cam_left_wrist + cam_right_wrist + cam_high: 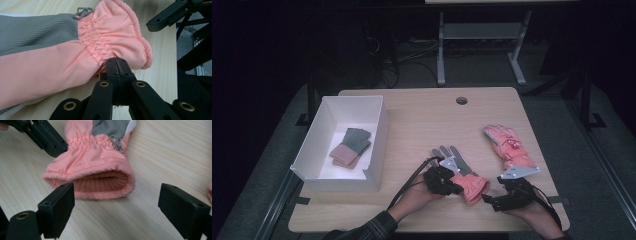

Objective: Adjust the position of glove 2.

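Tongs come first: the left gripper has its two black jaws pressed tight together on the edge of the pink cuff of the near glove, so it holds that glove by a pinch of cloth. In the left gripper view the cuff bunches up right above the closed jaws, and the grey waffle part of the glove runs off toward 10 o'clock. The right gripper has its jaws wide apart, with nothing between them. In the right gripper view its two pads stand on each side of the cuff's open mouth but do not touch it; the mouth faces the camera and lies flat on the wood. In the high view the near glove sits at about 6 o'clock on the table, between the two hands, with its grey fingers pointing toward 11 o'clock. A second pink glove lies near it at about 4 o'clock on the table, just past the right gripper. A white box stands at 9 o'clock, well apart from the gloves, and a folded pair of grey and pink gloves lies inside it.
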